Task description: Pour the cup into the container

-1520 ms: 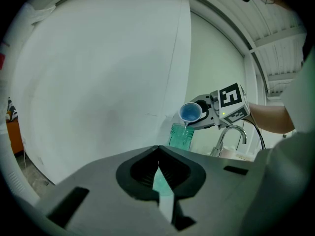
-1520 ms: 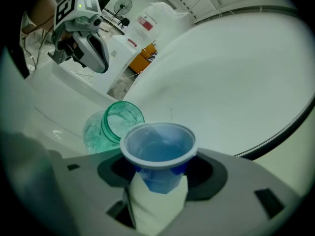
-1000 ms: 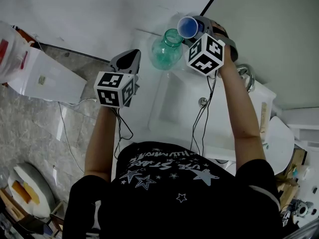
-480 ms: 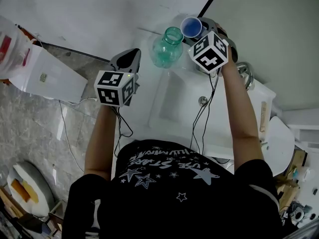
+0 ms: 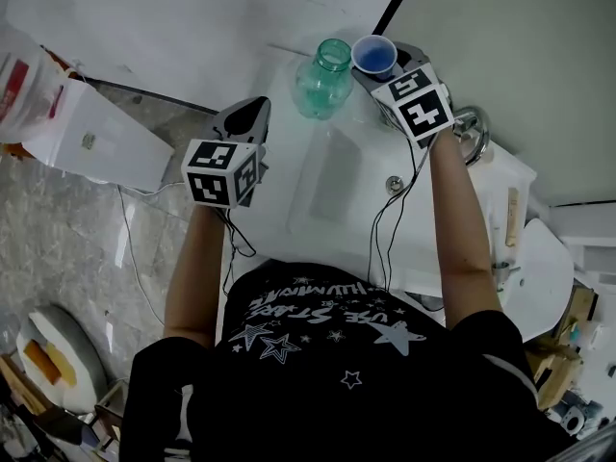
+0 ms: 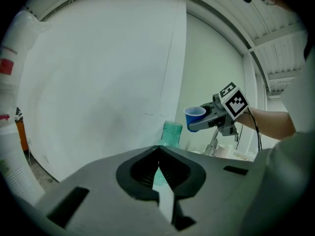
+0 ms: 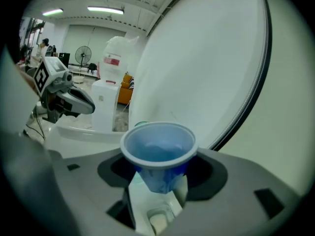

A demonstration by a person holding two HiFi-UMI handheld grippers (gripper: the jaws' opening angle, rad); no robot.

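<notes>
Right gripper clamps the upright blue cup, just beside the green jar

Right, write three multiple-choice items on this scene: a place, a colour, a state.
1. In the head view, the green jar stands: A) left of the cup B) right of it C) inside it.
2. The cup is: A) red B) blue C) white.
3. The left gripper has its jaws: A) together, empty B) clamped on the jar C) wide apart.
Key: 1 A, the jar shows at the cup's left; 2 B, both gripper views show it blue; 3 A, its tips meet, nothing gripped.
</notes>
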